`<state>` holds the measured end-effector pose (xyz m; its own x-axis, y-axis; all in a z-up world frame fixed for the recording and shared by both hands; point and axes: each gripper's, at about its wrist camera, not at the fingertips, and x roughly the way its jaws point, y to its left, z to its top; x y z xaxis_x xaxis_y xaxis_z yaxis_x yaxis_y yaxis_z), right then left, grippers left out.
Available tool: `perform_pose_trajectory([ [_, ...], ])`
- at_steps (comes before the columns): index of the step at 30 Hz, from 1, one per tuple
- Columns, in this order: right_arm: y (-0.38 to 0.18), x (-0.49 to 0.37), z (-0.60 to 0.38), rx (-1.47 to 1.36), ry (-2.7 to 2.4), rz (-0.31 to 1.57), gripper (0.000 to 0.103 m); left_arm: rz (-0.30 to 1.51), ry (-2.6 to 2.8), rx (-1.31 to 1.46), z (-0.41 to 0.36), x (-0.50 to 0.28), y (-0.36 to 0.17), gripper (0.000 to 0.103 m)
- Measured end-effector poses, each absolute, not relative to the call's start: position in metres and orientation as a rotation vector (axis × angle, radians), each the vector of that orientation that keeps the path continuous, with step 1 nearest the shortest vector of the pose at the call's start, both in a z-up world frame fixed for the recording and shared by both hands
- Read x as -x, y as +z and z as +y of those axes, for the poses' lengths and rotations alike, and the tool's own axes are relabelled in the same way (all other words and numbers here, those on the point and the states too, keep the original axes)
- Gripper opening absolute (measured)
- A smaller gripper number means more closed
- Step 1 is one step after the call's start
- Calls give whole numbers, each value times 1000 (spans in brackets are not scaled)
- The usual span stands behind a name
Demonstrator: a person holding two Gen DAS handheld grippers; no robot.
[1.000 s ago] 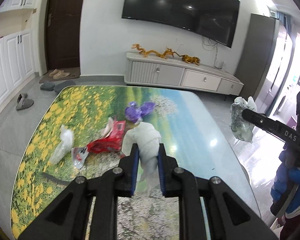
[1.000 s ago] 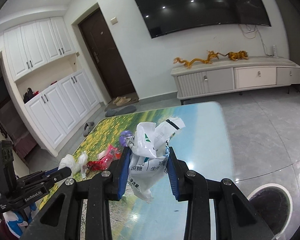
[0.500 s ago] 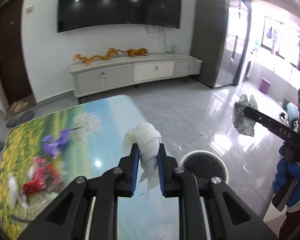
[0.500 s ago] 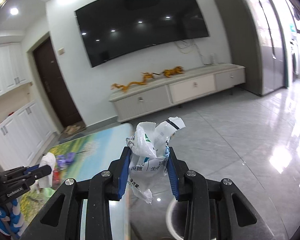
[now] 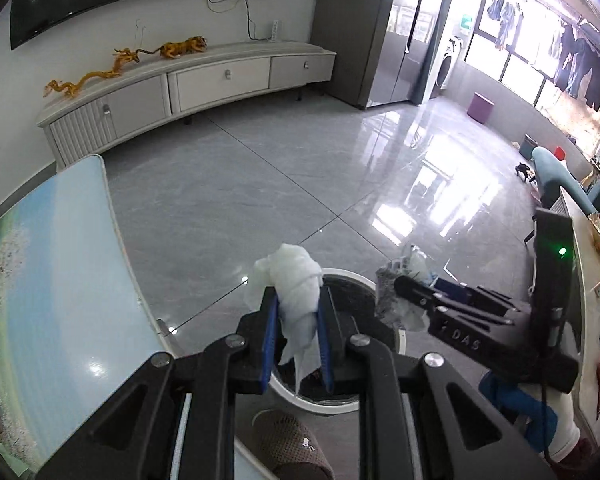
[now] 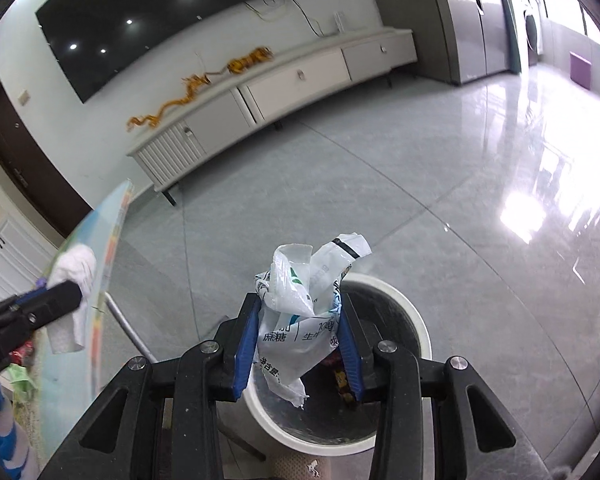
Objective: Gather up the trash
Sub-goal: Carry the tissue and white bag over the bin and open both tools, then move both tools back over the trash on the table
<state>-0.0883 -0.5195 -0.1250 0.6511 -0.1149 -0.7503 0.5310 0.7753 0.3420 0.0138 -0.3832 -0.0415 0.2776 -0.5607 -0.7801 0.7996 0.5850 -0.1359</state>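
My left gripper (image 5: 297, 322) is shut on a crumpled white tissue (image 5: 296, 280) and holds it over the near edge of a round white-rimmed trash bin (image 5: 380, 288) on the floor. My right gripper (image 6: 298, 328) is shut on a crumpled white plastic wrapper (image 6: 300, 304) with printed text, held above the same bin (image 6: 416, 328). The right gripper also shows in the left wrist view (image 5: 404, 300), holding its wrapper (image 5: 396, 304) over the bin. The left gripper and its tissue (image 6: 74, 268) show at the left of the right wrist view.
The table with the flower-print top (image 5: 56, 264) is at my left, and its edge (image 6: 112, 236) shows in the right wrist view. A brown slipper (image 5: 292, 448) is below the grippers. A white TV cabinet (image 5: 204, 84) stands along the far wall across grey tiled floor.
Both grippers have swung right, away from the table, and down over the floor bin, each still holding its piece of trash.
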Motion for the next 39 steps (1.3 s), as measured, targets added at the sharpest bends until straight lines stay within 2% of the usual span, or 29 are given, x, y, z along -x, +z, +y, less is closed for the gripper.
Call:
perform_pose_trajectory([
  [2,-140,86,-526,-596,-407,816,39,933,-954,-283,-396,-17,-48,21],
  [3,-143,87,-529,-608,-409,824,44,951,-970,-264,-402,-19,-50,24],
  [4,-148,88,-532,-621,-412,831,49,968,-982,-245,-410,-20,-53,33],
  [5,-151,88,-534,-628,-417,838,56,980,-990,-228,-414,-21,-54,48],
  [7,-155,90,-536,-633,-426,849,58,990,-999,-201,-421,-23,-55,58],
  [13,-154,100,-547,-658,-452,836,58,980,-1001,-191,-418,-22,-46,58],
  [20,-122,106,-538,-637,-445,768,58,927,-946,-158,-377,-28,-24,58],
  [29,-57,96,-493,-537,-359,664,58,797,-846,-129,-299,-31,18,58],
  [39,6,74,-413,-405,-206,595,58,704,-696,-23,-168,-45,46,61],
])
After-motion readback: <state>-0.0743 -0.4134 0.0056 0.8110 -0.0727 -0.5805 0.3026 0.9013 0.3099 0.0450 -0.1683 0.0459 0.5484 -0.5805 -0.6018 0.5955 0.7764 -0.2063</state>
